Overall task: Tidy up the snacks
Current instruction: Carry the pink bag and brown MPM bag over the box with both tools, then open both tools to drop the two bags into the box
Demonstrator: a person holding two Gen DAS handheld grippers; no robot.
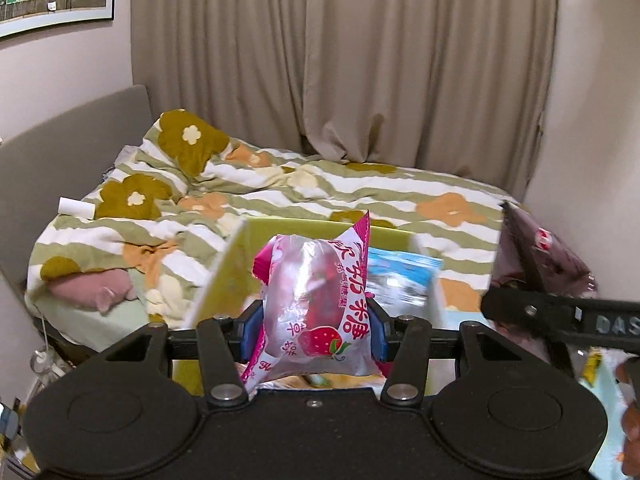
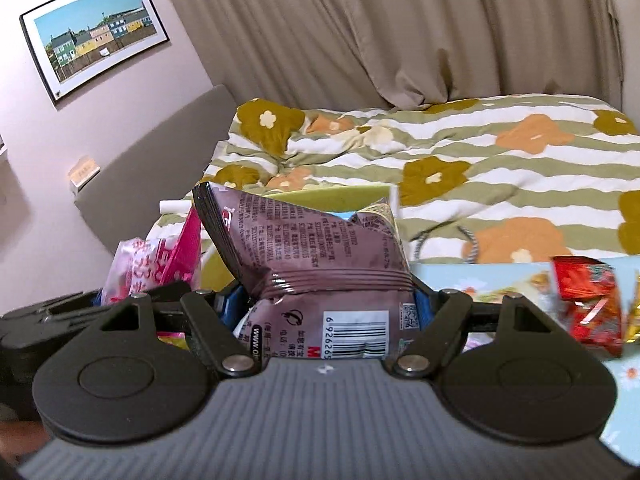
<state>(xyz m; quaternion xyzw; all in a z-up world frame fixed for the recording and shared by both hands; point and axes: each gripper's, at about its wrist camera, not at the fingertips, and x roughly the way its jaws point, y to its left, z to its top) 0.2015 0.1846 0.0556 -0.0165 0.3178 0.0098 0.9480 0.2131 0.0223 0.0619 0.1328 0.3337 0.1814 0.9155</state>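
My left gripper is shut on a pink and clear strawberry candy bag, held upright between its blue pads. My right gripper is shut on a brown snack packet with a barcode on its back. Both packets hang in the air in front of a yellow-green box with white walls; a blue packet lies inside it. In the left wrist view the brown packet and the right gripper's arm show at the right edge. In the right wrist view the pink bag shows at the left.
Behind the box lies a bed with a striped flower duvet against a grey headboard and beige curtains. A light blue cloth at the right carries a red wrapped snack and a gold one. A pink pillow lies at the left.
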